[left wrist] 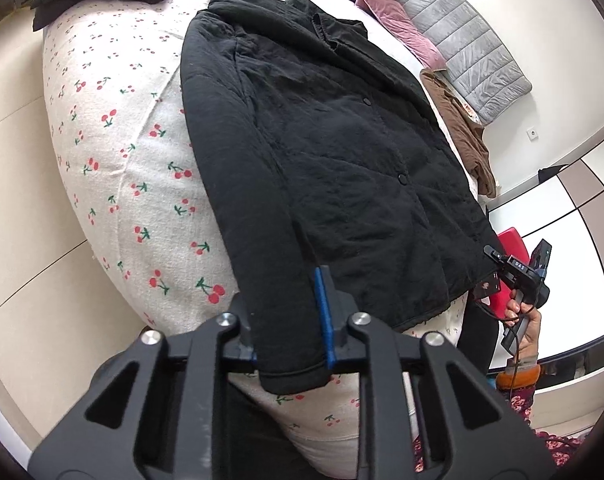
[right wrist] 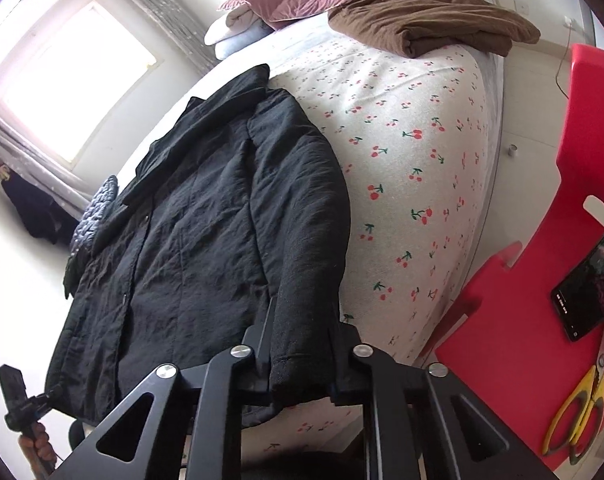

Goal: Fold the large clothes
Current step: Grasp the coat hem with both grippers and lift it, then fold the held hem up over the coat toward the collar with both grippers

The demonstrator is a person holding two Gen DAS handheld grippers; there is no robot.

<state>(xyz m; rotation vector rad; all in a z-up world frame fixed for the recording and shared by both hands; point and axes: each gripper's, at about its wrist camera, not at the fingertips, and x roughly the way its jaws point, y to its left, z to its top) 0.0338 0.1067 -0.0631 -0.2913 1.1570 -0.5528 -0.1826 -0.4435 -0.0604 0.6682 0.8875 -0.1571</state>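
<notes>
Black jacket [left wrist: 322,140] laid flat lengthwise on the cherry-print bed [left wrist: 114,152], collar toward the pillows [right wrist: 302,0], hem at the near edge

Crinkled, matte padded fabric with round snaps; each cuff lies between parted jaws: left gripper [left wrist: 290,320] and right gripper [right wrist: 302,344] straddle a sleeve end. Writing on the right gripper is unreadable
</notes>
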